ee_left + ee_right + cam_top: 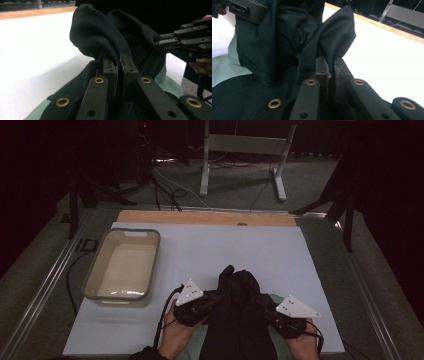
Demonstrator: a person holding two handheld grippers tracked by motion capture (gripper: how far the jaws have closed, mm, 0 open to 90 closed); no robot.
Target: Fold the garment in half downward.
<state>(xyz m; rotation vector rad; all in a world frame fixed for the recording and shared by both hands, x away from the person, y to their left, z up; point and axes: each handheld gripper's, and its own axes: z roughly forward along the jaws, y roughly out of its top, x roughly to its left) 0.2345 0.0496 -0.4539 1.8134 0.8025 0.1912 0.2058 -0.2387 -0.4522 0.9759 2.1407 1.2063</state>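
A black garment (239,310) lies bunched at the near edge of the white table cover (210,252), over a pale green cloth (192,340). My left gripper (210,301) pinches its left side and my right gripper (265,310) pinches its right side. In the left gripper view the jaws of my left gripper (119,65) are closed on a raised fold of the black garment (100,35). In the right gripper view my right gripper (331,67) clamps another peak of the black garment (334,37). The other gripper (190,37) shows at the right of the left gripper view.
A grey rectangular tub (124,265) with nothing in it stands on the left of the cover. A wooden strip (205,217) runs along the table's far edge. Beyond it are cables and a white table frame (245,157) on the floor.
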